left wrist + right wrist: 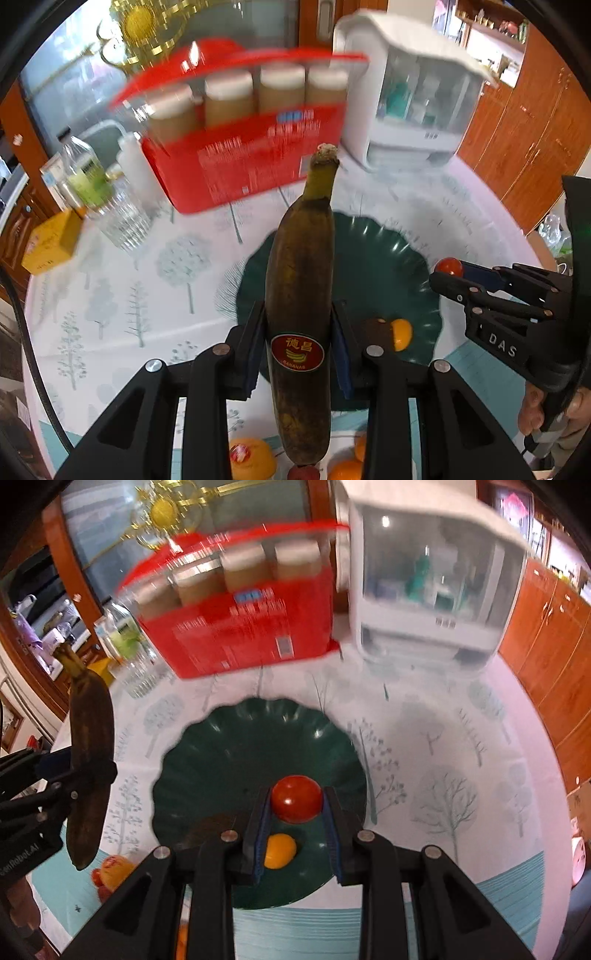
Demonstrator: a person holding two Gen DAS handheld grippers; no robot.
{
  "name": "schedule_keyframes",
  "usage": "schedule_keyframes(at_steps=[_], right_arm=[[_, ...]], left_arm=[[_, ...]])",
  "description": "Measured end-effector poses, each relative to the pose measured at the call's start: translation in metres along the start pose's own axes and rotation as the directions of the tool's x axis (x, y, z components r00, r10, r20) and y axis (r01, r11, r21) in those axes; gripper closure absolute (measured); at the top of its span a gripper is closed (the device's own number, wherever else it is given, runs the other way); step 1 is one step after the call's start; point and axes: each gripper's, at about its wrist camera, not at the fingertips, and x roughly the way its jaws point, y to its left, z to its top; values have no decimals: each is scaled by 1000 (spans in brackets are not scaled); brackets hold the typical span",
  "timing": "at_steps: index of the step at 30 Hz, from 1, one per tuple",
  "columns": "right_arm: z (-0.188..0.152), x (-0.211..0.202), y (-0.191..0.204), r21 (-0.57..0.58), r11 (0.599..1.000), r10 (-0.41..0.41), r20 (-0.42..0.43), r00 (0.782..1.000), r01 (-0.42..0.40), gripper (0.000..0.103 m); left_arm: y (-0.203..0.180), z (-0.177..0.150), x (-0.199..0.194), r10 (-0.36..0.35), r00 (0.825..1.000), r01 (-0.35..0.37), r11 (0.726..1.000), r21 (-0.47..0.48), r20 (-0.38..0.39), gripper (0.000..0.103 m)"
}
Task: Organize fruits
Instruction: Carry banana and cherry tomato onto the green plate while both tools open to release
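- The left gripper (298, 354) has its jaws clamped on a dark brown overripe banana (300, 295) with a red oval sticker, held upright above the near left edge of the dark green scalloped plate (384, 258).
- The right gripper (297, 808) has its jaws closed around a small red tomato (296, 798), above the plate's near part.
- A small orange fruit (280, 851) lies on the plate, below the tomato.
- More orange fruits (253, 458) lie on the tree-patterned tablecloth (443, 757), nearer than the plate.
- Beyond the plate stand a red box of jars (243, 627) and a white plastic cabinet (432, 587).
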Motion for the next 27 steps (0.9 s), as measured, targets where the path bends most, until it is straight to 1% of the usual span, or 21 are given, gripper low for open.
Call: schedule_keyframes(at_steps=[7,14,16,17,18,19,21,27], right_arm=[[-11,37,-9,25,1000,5,-66,998,-3,76],[-16,56,-10,23,1000,19,-104,994,-17,76],[-15,58,-9,26,999,30,-108,994,-28,76],[-16,59,-9,30,999,41,-113,993,-38,75],[-16,59,-9,35,998,52,-115,992,-49,75],[-16,60,-9,38,998,57,-115,992,-53,73],[-16,59,-8,42,998,59,-112,992,-54,69],[-16,44,-5,38,997,63,-86,994,-60,68]], left_arm=[[-3,-2,58,-2,997,1,1000,-21,-79,71],[-5,-5,84,1,992,-4,1000,-26,-124,71],[-3,-6,84,0,993,-4,999,-36,-119,69],[-2,-5,81,-3,994,-1,999,-39,-113,68],[-2,-3,78,-11,994,6,999,-44,-105,59],[-1,-2,75,-15,995,11,999,-50,-97,47],[0,-1,67,-15,996,10,998,-57,-86,38],[0,-1,45,-7,998,4,998,-56,-56,35]])
